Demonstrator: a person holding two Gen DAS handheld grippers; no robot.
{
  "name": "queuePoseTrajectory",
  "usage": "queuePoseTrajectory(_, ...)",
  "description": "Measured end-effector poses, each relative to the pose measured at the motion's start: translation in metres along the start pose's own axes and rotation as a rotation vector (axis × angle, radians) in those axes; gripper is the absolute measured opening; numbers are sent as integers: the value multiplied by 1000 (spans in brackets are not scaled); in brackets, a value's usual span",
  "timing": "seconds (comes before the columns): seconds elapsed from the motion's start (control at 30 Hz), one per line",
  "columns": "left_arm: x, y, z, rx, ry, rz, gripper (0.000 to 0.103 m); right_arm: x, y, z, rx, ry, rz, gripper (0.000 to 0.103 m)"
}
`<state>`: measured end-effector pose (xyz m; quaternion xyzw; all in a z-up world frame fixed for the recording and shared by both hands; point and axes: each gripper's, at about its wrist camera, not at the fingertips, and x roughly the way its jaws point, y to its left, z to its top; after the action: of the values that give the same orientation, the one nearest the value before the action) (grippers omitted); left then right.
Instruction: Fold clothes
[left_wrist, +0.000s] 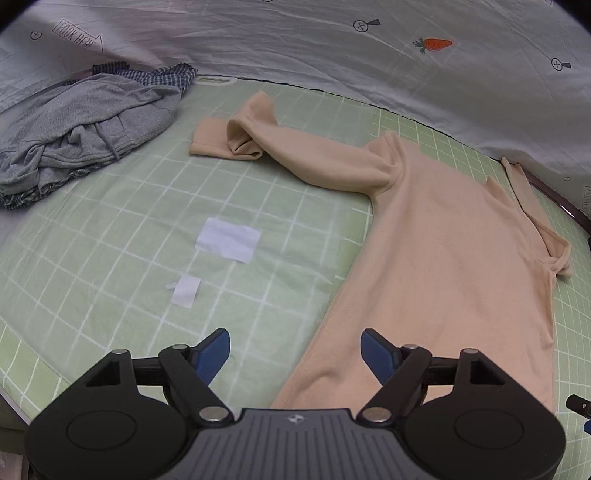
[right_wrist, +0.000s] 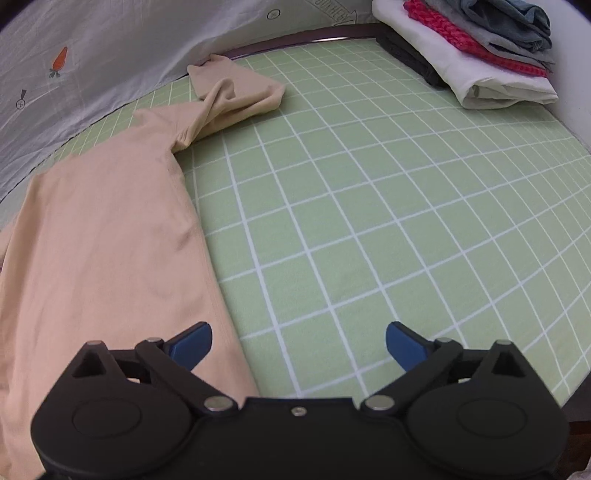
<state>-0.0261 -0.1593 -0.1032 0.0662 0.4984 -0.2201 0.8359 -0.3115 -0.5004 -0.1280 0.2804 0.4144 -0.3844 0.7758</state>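
Green grid mat (left_wrist: 110, 280), peach shirt (left_wrist: 454, 258) lengthwise, hem nearest camera

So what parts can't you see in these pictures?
- Peach shirt: its bottom hem hides behind the left gripper in the left view.
- Gray clothes pile: cut off by the left edge.
- Folded stack: the right view's top edge cuts it.

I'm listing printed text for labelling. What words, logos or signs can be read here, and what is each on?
"LOOK HERE", upside down inside an arrow outline: on the white sheet.
A second arrow with lettering on the same sheet: cut off, unreadable.
Small emblem on the left gripper body: a logo, no letters.
White patches on the green mat: blank.
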Motion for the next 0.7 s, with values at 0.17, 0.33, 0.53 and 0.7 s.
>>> queuePoseTrajectory(0.17, 11, -46, 13, 87, -22, -30, 84, 5, -3, 39, -19, -76, 35, 102)
queuePoseTrajectory(0.33, 33, -79, 24, 148, -15, -29, 86, 21, 5, 72, -87, -131, 58, 102)
queuePoseTrajectory(0.53, 72, -98, 40, 145, 67, -29, 86, 49, 28, 126, -186, -190, 58, 102)
queuePoseTrajectory(0.7, 102, -101, 52, 110, 140, 2, 86, 89, 53, 175, -268, -190, 28, 102)
